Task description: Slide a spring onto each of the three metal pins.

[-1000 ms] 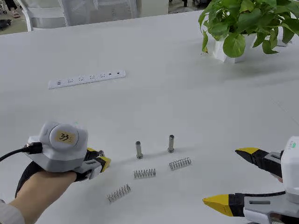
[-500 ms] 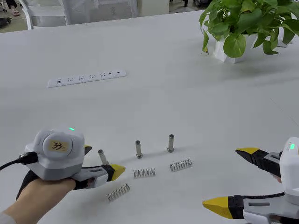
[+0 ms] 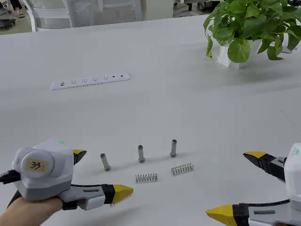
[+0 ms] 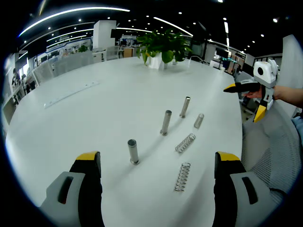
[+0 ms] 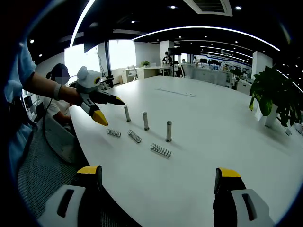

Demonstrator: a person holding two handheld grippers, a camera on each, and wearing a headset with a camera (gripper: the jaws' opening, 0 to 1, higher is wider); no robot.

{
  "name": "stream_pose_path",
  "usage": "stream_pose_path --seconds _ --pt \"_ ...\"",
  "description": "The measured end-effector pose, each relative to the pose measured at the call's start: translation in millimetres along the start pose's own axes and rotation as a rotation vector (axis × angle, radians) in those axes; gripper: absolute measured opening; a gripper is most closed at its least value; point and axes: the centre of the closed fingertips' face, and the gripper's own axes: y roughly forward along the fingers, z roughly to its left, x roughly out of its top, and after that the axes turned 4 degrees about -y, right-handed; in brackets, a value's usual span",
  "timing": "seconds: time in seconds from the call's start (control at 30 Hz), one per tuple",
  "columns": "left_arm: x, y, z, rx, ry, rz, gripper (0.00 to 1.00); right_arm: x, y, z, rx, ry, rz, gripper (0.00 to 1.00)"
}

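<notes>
Springs, three small coiled wire ones, aren't on anything yet. Big stuff first: on the white bench the grey-and-yellow left gripper has backed off the left end of the row of short steel pins, jaws spread wide, empty. The matching right gripper sits well right of that row, jaws apart too. A second ago the left one was bunched over the leftmost pin. Now it stands free, so all three are up. Springs lie just beside the row, person's side.
</notes>
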Motion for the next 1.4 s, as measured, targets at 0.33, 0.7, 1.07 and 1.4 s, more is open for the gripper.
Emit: stream_pose_path --seconds 0.33,0.7,1.07,1.4 --pt "-3.1 -20.7 -5.2 0.0 0.02 -0.013 0.96 5.7 -2.0 -9.4 0.014 -0.041 0.013 0.99" --pt "-6.7 -36.9 -10.2 0.015 0.03 -0.029 0.93 7.2 -2.4 -15.1 0.048 -0.117 0.049 0.99" --pt "-23.0 -46.1 -17.0 0.021 0.027 -0.013 0.82 8.2 -2.3 -20.9 0.075 -0.163 0.077 0.99" --pt "-45.1 -39.8 -17.3 0.018 0.096 0.025 0.66 14.9 -0.1 -25.6 0.072 -0.212 0.095 0.99"
